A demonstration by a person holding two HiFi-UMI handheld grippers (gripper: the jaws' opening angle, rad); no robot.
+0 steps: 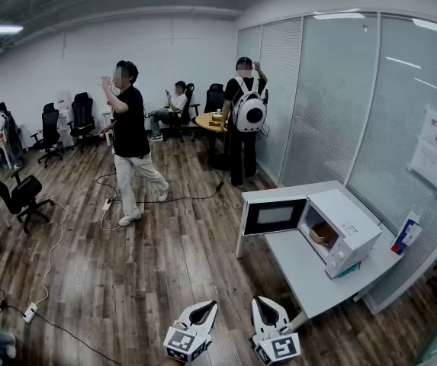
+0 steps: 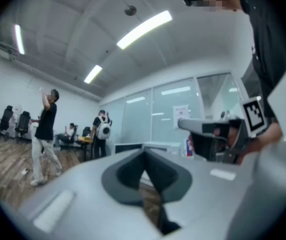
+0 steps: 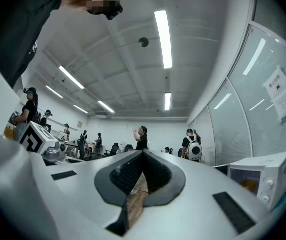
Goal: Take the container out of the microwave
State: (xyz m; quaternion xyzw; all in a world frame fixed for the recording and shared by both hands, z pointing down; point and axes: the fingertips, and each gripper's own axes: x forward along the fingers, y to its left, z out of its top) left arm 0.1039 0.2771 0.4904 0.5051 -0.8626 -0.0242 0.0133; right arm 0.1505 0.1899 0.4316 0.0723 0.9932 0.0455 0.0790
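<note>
A white microwave (image 1: 349,233) stands on a grey table (image 1: 303,269) at the right, its dark-windowed door (image 1: 274,216) swung open to the left. A brownish container (image 1: 323,232) sits inside the cavity; it shows as a yellow patch (image 3: 249,185) in the right gripper view. Both grippers are low at the bottom of the head view, well short of the microwave. The left gripper (image 1: 209,308) (image 2: 143,154) has its jaws together with nothing between them. The right gripper (image 1: 261,303) (image 3: 143,154) also has its tips touching and holds nothing.
A blue and red carton (image 1: 406,233) stands on the table by the glass partition (image 1: 401,113). One person (image 1: 130,139) walks mid-room and another with a white backpack (image 1: 247,113) stands farther back. Office chairs (image 1: 21,197) and floor cables with a power strip (image 1: 29,311) lie left.
</note>
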